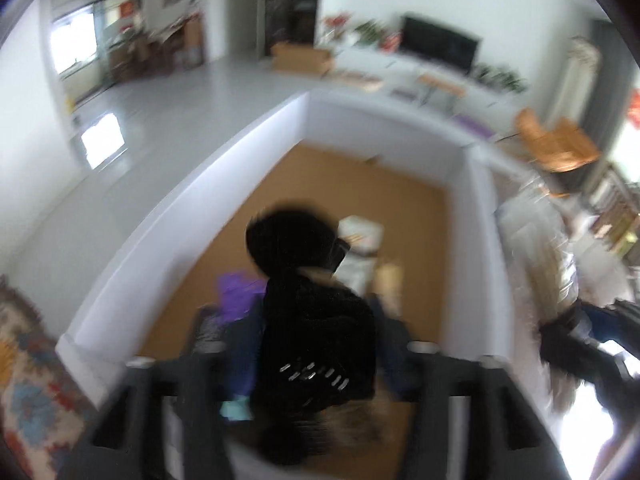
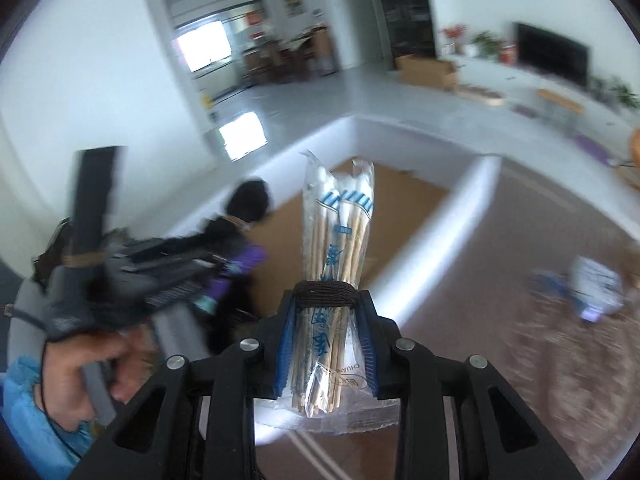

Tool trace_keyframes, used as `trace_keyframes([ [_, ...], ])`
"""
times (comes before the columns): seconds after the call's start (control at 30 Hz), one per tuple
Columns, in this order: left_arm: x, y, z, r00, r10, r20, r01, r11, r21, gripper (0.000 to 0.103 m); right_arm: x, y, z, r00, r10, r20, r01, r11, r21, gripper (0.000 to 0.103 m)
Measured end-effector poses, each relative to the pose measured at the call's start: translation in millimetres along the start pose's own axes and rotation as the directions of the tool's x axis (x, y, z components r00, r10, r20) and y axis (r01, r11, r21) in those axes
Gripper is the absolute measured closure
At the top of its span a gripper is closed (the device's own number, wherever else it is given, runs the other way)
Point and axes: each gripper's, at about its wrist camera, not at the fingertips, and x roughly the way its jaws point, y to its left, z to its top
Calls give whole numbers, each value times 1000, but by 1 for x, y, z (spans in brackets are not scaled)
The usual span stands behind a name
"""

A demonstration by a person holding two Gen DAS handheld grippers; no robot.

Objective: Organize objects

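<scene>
Black fuzzy item pinched in left gripper; right gripper clamps bagged cotton swabs; white-walled box at 12 o'clock.

The clear plastic wrapper of a bundle of wooden cotton swabs, pictured in the right wrist view, carries the only legible lettering: "CHUAN" in blue capitals near its lower end, above a small oval logo too blurred to read. Blue Chinese characters run up the wrapper's length, but motion and glare leave them unreadable. Blue diagonal stripes band the pack near the swab tips. Nothing in the left wrist view can be read; the frame is heavily blurred.
</scene>
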Motion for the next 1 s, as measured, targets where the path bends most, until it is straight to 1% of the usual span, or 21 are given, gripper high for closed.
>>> trace_keyframes([
  [0.03, 3, 5, -3, 1000, 23, -4, -24, 1000, -9, 27, 15, 6, 3, 999, 31, -17, -31, 1000, 4, 36],
  [0.07, 3, 12, -7, 999, 40, 1, -40, 999, -23, 27, 28, 10, 4, 998, 51, -32, -50, 999, 12, 24],
  [0.13, -1, 22, -21, 999, 25, 24, -23, 998, -57, 27, 38, 15, 0, 998, 53, -25, -53, 998, 17, 24],
  [0.23, -16, 22, -44, 998, -3, 66, 7, 998, -69, 27, 29, 7, -22, 999, 30, 28, -31, 1000, 2, 21],
  [0.33, -37, -2, -61, 992, -69, 108, 71, 997, -12, 27, 4, -23, -58, 990, -91, 107, 93, 996, -13, 9],
  [0.37, -44, -11, -65, 989, -95, 116, 95, 995, 9, 27, -7, -38, -73, 979, -150, 137, 153, 988, -12, 4],
  [0.43, -64, -38, -74, 976, -172, 133, 163, 984, 73, 26, -26, -70, -104, 942, -288, 171, 295, 955, -18, 1],
  [0.47, -73, -54, -77, 969, -209, 133, 195, 975, 107, 22, -33, -90, -120, 918, -364, 160, 371, 929, -16, 1],
  [0.5, -78, -71, -81, 960, -246, 131, 227, 963, 142, 15, -37, -116, -136, 895, -430, 122, 434, 901, -9, 1],
  [0.53, -84, -90, -86, 950, -283, 128, 259, 949, 179, 11, -43, -142, -154, 872, -485, 68, 486, 874, 7, 1],
  [0.57, -88, -109, -91, 939, -321, 123, 290, 932, 217, 4, -48, -158, -165, 859, -511, 37, 511, 860, 21, 1],
  [0.6, -91, -130, -98, 925, -364, 107, 328, 909, 258, 0, -56, -178, -180, 845, -534, 5, 534, 844, 45, 1],
  [0.67, -86, -163, -108, 908, -414, 63, 375, 871, 317, 0, -69, -210, -201, 824, -565, -39, 566, 820, 87, 1],
  [0.7, -78, -181, -114, 907, -419, 34, 383, 857, 344, 0, -74, -224, -210, 813, -579, -59, 582, 806, 108, 1],
  [0.73, -69, -197, -120, 912, -410, 7, 379, 850, 366, 0, -77, -235, -218, 805, -588, -76, 592, 796, 127, 1],
  [0.77, -54, -214, -126, 922, -387, -29, 368, 848, 380, 0, -81, -246, -224, 800, -594, -90, 600, 786, 149, 1],
  [0.8, -41, -225, -129, 927, -371, -58, 363, 849, 383, 0, -89, -256, -232, 798, -595, -98, 602, 779, 177, 1],
  [0.83, -31, -234, -133, 930, -359, -83, 362, 850, 383, 0, -90, -262, -235, 805, -584, -106, 592, 780, 204, 1],
  [0.87, -21, -242, -135, 932, -347, -103, 360, 852, 381, 0, -95, -267, -237, 824, -558, -101, 564, 789, 241, 1],
  [0.9, -9, -251, -138, 937, -330, -117, 349, 856, 380, 0, -96, -269, -237, 829, -551, -94, 555, 790, 260, 1],
  [1.0, 12, -266, -141, 955, -278, -104, 296, 873, 387, 0, -90, -277, -234, 840, -529, -120, 539, 793, 284, 0],
])
